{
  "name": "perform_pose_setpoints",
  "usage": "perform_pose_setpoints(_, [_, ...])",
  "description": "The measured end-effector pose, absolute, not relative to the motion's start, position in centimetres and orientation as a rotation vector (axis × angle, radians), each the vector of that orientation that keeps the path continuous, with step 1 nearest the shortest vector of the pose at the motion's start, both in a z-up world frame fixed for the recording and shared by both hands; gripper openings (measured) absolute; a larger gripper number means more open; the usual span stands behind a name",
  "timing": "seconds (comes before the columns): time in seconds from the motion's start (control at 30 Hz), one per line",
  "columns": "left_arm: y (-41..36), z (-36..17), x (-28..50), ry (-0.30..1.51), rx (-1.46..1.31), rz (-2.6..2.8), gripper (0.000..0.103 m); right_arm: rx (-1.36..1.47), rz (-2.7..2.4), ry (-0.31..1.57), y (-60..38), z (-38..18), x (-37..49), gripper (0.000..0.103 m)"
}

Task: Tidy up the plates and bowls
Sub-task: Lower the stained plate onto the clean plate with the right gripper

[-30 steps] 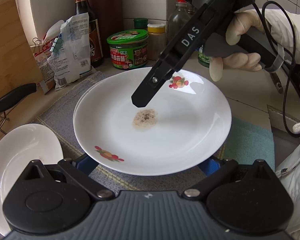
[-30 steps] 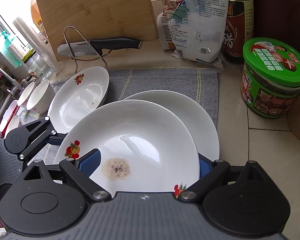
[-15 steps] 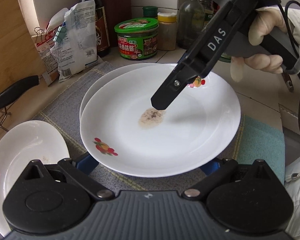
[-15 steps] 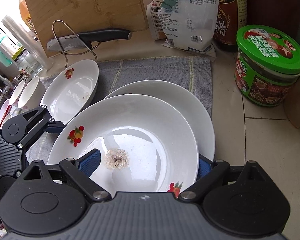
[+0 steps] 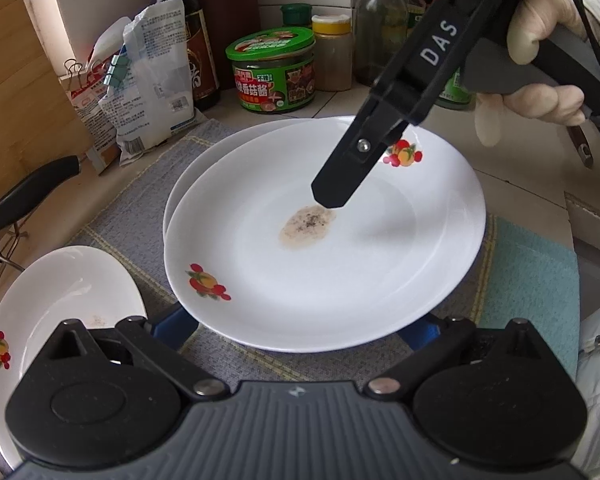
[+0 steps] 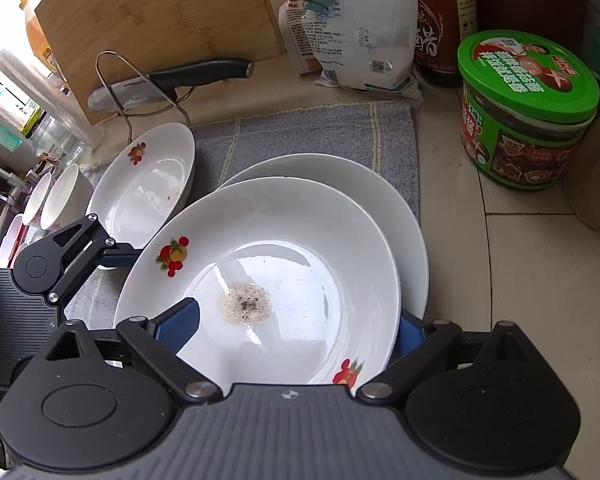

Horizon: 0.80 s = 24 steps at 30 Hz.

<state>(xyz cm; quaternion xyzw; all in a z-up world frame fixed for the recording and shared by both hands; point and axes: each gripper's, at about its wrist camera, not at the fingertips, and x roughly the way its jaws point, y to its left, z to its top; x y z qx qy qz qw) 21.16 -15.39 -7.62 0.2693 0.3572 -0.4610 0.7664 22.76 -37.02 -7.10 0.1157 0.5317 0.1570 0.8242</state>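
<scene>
A white plate with fruit prints and a food stain (image 5: 340,252) (image 6: 284,272) hangs just above a second white plate (image 5: 204,160) (image 6: 380,200) on a grey mat. My right gripper (image 6: 292,328) is shut on the stained plate's near rim, one finger (image 5: 340,176) above it and one below. My left gripper (image 5: 300,324) is open, its blue fingers under the opposite rim. A third fruit-print plate (image 5: 60,304) (image 6: 148,184) lies to the left. White bowls (image 6: 60,196) stand beyond it.
A knife on a wire stand (image 6: 172,84) and a bamboo board (image 6: 160,20) are behind the mat. A green-lidded jar (image 5: 274,68) (image 6: 528,108), a bag (image 5: 152,80), bottles and spice jars line the back. A teal cloth (image 5: 532,272) lies right of the mat.
The stained plate, held by the right gripper, has moved over the second plate and come lower, nearly covering it. The left gripper has stayed under its rim.
</scene>
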Motion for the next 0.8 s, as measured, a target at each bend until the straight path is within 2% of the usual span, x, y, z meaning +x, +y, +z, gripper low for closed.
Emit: perform_pose_setpoints(0.8, [-15.3,-7.6,20.8,0.757,0.581,-0.994,0.102,0.221,0.292,1.122,-36.9,-6.0,21.1,0.102])
